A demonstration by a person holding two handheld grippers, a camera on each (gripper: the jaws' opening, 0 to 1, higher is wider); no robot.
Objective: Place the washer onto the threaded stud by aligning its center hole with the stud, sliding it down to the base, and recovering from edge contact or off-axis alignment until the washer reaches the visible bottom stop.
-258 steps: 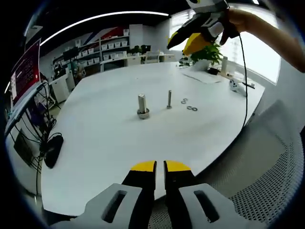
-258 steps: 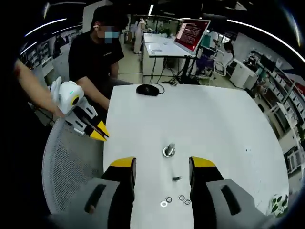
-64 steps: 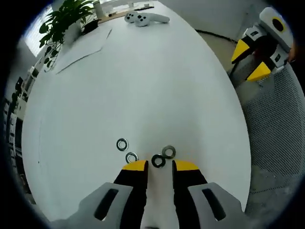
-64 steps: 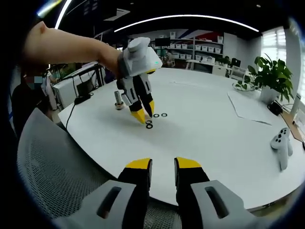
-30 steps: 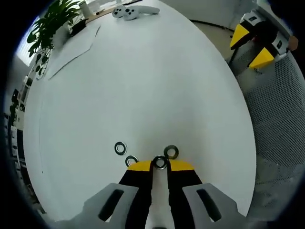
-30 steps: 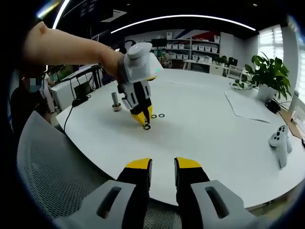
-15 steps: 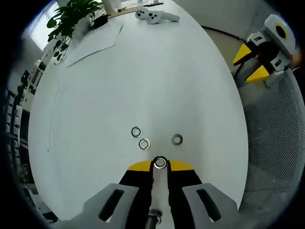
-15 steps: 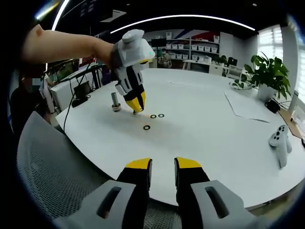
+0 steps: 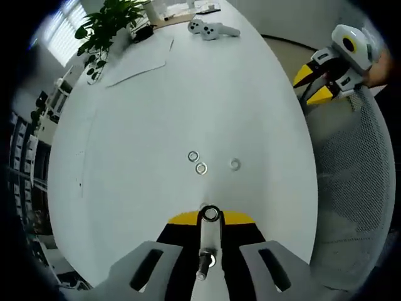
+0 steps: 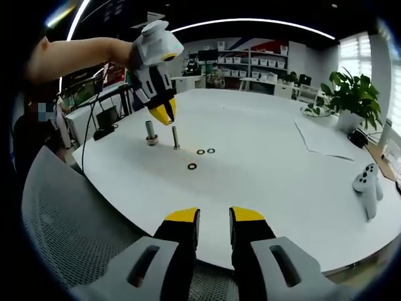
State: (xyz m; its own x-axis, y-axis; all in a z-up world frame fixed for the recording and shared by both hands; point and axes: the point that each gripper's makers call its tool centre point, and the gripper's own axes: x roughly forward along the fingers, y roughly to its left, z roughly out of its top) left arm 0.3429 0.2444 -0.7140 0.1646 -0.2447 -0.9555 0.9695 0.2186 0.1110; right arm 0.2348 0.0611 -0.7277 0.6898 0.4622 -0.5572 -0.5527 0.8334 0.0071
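- Left gripper (image 9: pixel 210 216) holds a washer (image 9: pixel 210 214) pinched between its yellow tips at 6 o'clock of the left gripper view, with the threaded stud (image 9: pixel 207 246) standing between its jaws just below the washer; in the right gripper view this gripper (image 10: pixel 164 113) hangs above the stud (image 10: pixel 175 137).
- Right gripper (image 10: pixel 213 216) rests over the near table edge, its jaws a narrow gap apart and holding nothing; it shows at 2 o'clock in the left gripper view (image 9: pixel 311 84).
- White oval table (image 10: pixel 269 169) carries everything; a mesh chair back (image 10: pixel 81 232) lies at 8 o'clock of the right gripper view.
- Potted plant (image 10: pixel 357 100) stands at 3 o'clock, with a sheet of paper (image 10: pixel 322 135) beside it.
- White game controller (image 10: pixel 366 185) sits near the table's edge at 4 o'clock.
- Thick bolt (image 10: pixel 151 133) stands upright just at 9 o'clock of the stud.
- Three loose washers (image 9: pixel 201 168) lie apart from the stud on the table.
- Shelves with bins (image 10: pixel 257 63) line the far wall.
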